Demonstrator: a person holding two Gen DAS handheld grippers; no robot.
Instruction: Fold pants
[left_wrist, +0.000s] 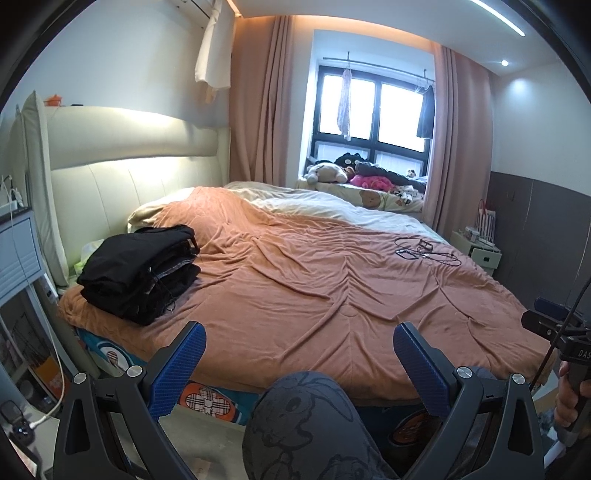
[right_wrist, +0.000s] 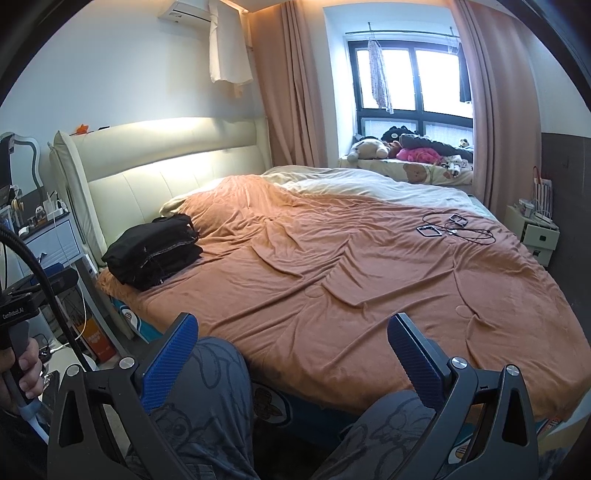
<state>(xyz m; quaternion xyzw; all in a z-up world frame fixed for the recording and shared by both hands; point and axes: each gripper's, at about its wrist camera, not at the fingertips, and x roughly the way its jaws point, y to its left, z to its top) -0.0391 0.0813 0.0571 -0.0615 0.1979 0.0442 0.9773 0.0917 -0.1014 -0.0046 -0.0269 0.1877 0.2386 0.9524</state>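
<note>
Pants (left_wrist: 138, 271), already stacked as dark folded bundles near the headboard (left_wrist: 122, 158) corner of the bed (left_wrist: 332, 288), likely sit there to keep the orange cover free, while left gripper (left_wrist: 299, 354) and right gripper (right_wrist: 291, 350) hover spread apart, holding nothing.

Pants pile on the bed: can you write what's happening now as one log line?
stage: pants folded | folded black pants: stacked on orange blanket, near headboard | left gripper: open, empty | right gripper: open, empty
</note>
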